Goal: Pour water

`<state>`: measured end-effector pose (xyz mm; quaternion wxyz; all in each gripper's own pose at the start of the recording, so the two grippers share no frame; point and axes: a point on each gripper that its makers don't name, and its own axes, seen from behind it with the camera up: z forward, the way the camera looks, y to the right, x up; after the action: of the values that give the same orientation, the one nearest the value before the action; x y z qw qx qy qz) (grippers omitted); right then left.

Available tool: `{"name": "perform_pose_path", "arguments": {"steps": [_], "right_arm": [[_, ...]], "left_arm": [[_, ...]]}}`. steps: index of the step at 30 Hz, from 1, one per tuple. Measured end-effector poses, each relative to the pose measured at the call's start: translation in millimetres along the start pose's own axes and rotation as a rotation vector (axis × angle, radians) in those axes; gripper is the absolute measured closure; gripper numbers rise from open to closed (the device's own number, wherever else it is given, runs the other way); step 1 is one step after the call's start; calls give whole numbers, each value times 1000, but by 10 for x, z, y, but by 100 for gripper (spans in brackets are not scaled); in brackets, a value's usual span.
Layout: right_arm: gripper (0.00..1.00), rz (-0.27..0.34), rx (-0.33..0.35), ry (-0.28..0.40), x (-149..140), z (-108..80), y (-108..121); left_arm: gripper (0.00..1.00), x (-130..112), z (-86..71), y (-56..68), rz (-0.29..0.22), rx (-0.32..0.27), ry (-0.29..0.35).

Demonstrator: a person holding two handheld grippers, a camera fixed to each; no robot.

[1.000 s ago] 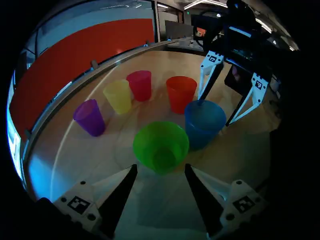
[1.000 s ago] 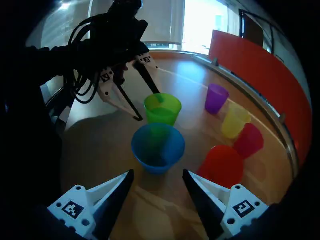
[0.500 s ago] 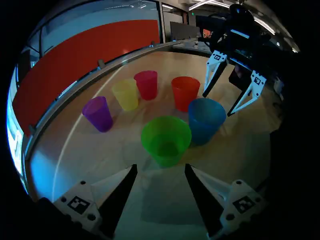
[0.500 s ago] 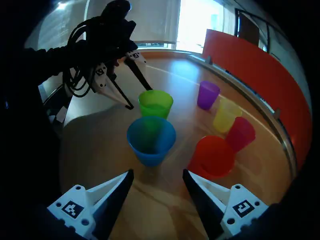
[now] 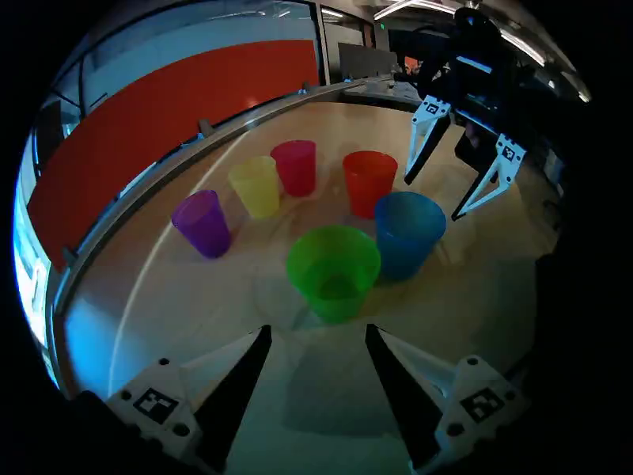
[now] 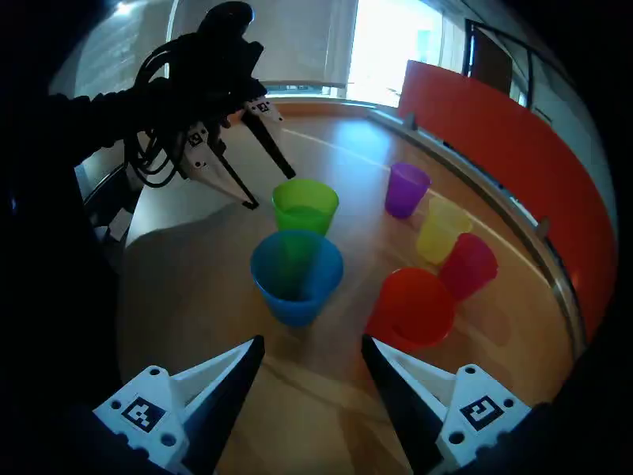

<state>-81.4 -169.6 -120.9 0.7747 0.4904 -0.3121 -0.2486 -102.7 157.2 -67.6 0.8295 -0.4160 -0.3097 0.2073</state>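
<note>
- Over the last second both grippers have drawn back from the cups. In the left gripper view the green cup [image 5: 332, 269] now sits smaller and farther ahead. The far gripper's fingertip, which was at the blue cup's [image 5: 407, 233] rim, is now clear of it.
- The left gripper [image 5: 317, 330] has its fingers spread wide with nothing between them. They hang over the pale table [image 5: 158, 317], with the green cup just beyond the tips at 12 o'clock.
- In this view the blue cup stands just beside the green one at its 2 o'clock. I cannot tell whether the two touch.
- A red cup [image 5: 368, 182] stands behind the blue one at 11 o'clock. A pink cup [image 5: 294, 166], a yellow cup [image 5: 255, 186] and a purple cup [image 5: 203, 224] curve away from 12 to 10 o'clock of the green cup.
- An orange panel [image 5: 158, 103] runs along the table's far edge.
- The right gripper [image 6: 311, 340] is likewise released and grasps nothing. In its own view the blue cup is dead ahead at 12 o'clock, with the green cup right behind it.
- In the right gripper view the left gripper hangs at 10 o'clock of the green cup, its tips apart from the rim.
- All six cups stand upright. Whether any holds water cannot be told.
</note>
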Motion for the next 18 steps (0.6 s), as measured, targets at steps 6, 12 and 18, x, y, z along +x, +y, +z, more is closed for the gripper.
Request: {"name": "perform_pose_path", "arguments": {"steps": [6,12,18], "right_arm": [[5,3,-21,-1,1,-16,75],[5,3,-52,4,37,-84,211],[4,-1,-99,22,129,-196,394]], "left_arm": [[12,-7,-35,-69,-5,17,3],[12,41,-104,-221,-19,64,27],[12,124,-201,-411,-38,120,59]]}}
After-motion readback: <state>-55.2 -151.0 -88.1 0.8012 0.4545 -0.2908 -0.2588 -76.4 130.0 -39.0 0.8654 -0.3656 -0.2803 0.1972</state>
